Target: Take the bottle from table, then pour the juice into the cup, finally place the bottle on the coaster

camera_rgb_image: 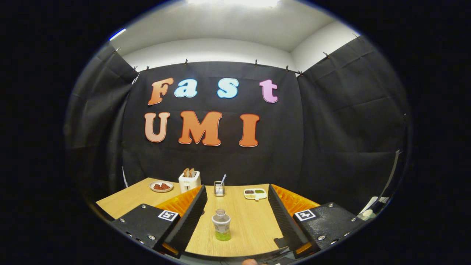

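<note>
The gripper (235, 221) is spread wide, its two fingers well apart and angled outward over the wooden table (254, 221). Nothing is held; neither finger touches anything that can be seen. Between the fingers, roughly midway and clear of both, stands a small clear bottle (221, 225) with a pale label band and green juice at its bottom. It is upright on the tabletop, with bare wood showing on either side of it.

Beyond the fingers, along the far edge of the table against the dark cloth wall, sit several other things. A white toaster (189, 180) with slices of bread sticking up stands to the left, and a round plate (161, 186) of reddish-brown food lies just beside it, further left. Near the middle is a small wire holder (219, 188) with a utensil handle leaning out. To its right lies a white divided dish (255, 193) with compartments of dark, green and tan contents.
</note>
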Action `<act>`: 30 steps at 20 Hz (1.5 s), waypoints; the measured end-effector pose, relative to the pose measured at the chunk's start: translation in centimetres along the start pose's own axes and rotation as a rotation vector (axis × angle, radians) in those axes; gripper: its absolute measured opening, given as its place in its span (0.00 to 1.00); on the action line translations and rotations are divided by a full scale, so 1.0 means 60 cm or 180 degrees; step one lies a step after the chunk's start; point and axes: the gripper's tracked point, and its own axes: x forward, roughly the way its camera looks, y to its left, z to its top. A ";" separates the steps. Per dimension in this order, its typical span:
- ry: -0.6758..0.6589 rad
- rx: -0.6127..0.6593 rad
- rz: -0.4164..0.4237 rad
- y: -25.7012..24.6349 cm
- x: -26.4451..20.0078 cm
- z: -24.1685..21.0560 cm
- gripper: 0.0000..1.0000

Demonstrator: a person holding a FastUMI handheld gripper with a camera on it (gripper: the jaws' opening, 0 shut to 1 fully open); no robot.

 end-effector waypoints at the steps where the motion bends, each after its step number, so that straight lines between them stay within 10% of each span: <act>1: 0.0083 0.0007 0.0038 0.010 0.008 -0.021 0.99; 16: 0.1260 0.0102 0.0264 0.073 0.138 -0.352 0.99; 27: 0.1458 0.0012 0.0252 0.099 0.224 -0.428 0.98; 30: 0.1476 0.0041 0.0156 0.090 0.240 -0.436 0.84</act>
